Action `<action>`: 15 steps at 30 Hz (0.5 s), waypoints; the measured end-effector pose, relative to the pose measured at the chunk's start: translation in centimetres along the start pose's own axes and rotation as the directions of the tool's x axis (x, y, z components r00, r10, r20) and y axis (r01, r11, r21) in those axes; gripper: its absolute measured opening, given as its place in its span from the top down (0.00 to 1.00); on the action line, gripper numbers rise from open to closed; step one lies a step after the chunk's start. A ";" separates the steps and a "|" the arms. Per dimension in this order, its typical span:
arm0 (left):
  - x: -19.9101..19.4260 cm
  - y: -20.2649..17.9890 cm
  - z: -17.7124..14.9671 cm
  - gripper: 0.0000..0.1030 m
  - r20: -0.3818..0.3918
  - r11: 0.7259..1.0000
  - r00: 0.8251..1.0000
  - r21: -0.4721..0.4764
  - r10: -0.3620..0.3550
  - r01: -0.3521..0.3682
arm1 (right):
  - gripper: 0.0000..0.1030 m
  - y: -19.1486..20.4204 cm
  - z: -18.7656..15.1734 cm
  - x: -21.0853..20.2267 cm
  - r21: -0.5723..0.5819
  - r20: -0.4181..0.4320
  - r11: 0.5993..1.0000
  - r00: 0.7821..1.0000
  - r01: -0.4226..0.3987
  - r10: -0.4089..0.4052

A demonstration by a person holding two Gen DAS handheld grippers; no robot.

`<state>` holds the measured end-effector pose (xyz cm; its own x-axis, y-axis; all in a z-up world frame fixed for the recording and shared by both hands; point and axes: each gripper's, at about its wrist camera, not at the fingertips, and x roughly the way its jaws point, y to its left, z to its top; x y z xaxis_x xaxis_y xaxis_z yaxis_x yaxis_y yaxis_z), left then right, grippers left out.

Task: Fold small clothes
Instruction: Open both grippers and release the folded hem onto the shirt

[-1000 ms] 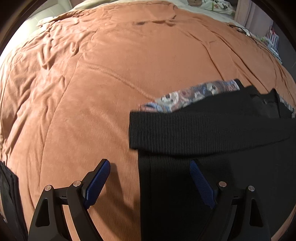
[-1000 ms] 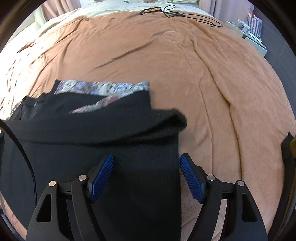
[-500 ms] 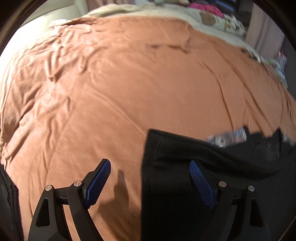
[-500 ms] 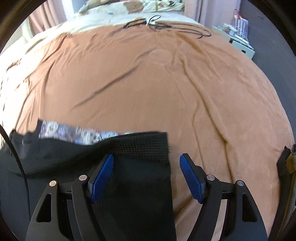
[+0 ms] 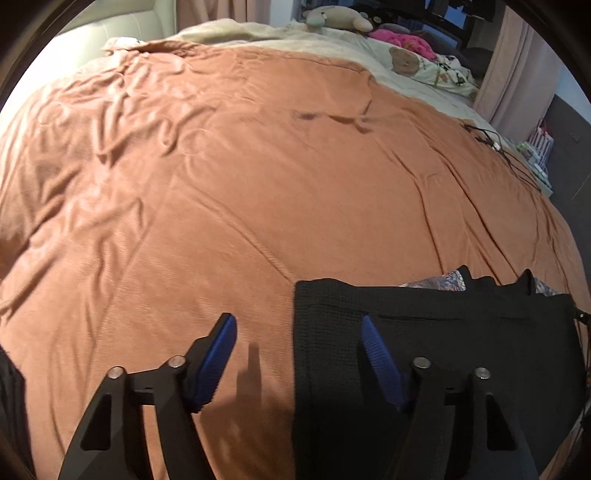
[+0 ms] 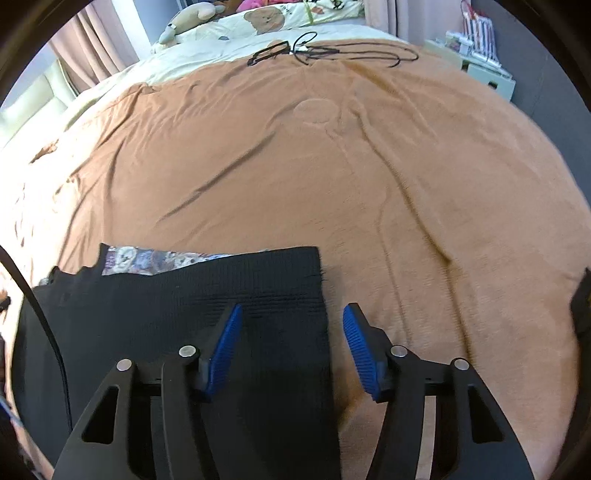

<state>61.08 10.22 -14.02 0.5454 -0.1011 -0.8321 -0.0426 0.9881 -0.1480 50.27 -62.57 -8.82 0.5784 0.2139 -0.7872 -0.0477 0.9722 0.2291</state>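
Left wrist view: we saw the black ribbed knit garment (image 5: 424,369) part-folded on the rust-brown bedspread (image 5: 221,184); both hand-held grippers, left (image 5: 297,354) and right (image 6: 291,347), were closing astride its side edges, unclamped; folds remained.

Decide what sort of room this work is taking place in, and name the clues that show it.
Most likely a bedroom: the black garment lies on a bed under an orange-brown blanket, with a stuffed toy and bear-print bedding at its far end, and curtains beyond.
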 end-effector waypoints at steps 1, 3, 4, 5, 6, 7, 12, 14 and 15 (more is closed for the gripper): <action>0.4 0.0 0.1 0.32 -0.007 1.000 1.000 -0.008 -0.015 0.015 | 0.48 -0.2 0.2 0.3 0.003 0.000 1.000 1.000 -0.013 0.013; 1.5 -0.1 0.2 0.34 -0.026 0.999 0.999 -0.024 -0.036 0.036 | 0.51 -0.4 0.4 0.6 0.001 -0.004 1.000 1.000 -0.018 0.018; 2.2 -0.1 0.3 0.36 -0.042 0.999 0.998 -0.031 -0.043 0.042 | 0.54 -0.7 0.6 0.9 0.000 -0.010 1.000 1.000 -0.023 0.023; 2.7 -0.1 0.4 0.40 -0.053 0.998 0.997 -0.037 -0.049 0.047 | 0.56 -0.8 0.7 1.2 0.003 -0.016 1.000 1.000 -0.027 0.027; 3.4 0.1 0.5 0.41 -0.069 0.997 0.996 -0.051 -0.062 0.058 | 0.58 -1.1 0.8 1.2 0.006 -0.019 1.000 0.999 -0.031 0.031; 4.1 0.2 0.5 0.45 -0.090 0.995 0.993 -0.069 -0.073 0.067 | 0.58 -1.2 0.9 1.5 0.012 -0.018 0.999 0.999 -0.036 0.036; 4.7 0.2 0.4 0.52 -0.086 0.993 0.992 -0.083 -0.089 0.082 | 0.64 -1.2 0.9 1.7 0.032 -0.001 0.998 0.999 -0.049 0.049; 4.6 0.2 0.4 0.73 -0.087 0.993 0.992 -0.075 -0.092 0.085 | 0.71 -1.1 0.9 1.7 0.034 0.003 0.998 0.998 -0.059 0.059; 4.5 0.2 0.5 0.76 -0.087 0.994 0.992 -0.074 -0.090 0.084 | 0.79 -0.9 0.8 1.7 0.028 0.007 0.998 0.998 -0.061 0.060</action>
<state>63.94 10.00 -17.51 0.4720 -0.1995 -0.8587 -0.0587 0.9648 -0.2564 51.95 -63.21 -9.86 0.5802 0.2716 -0.7679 -0.0596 0.9544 0.2925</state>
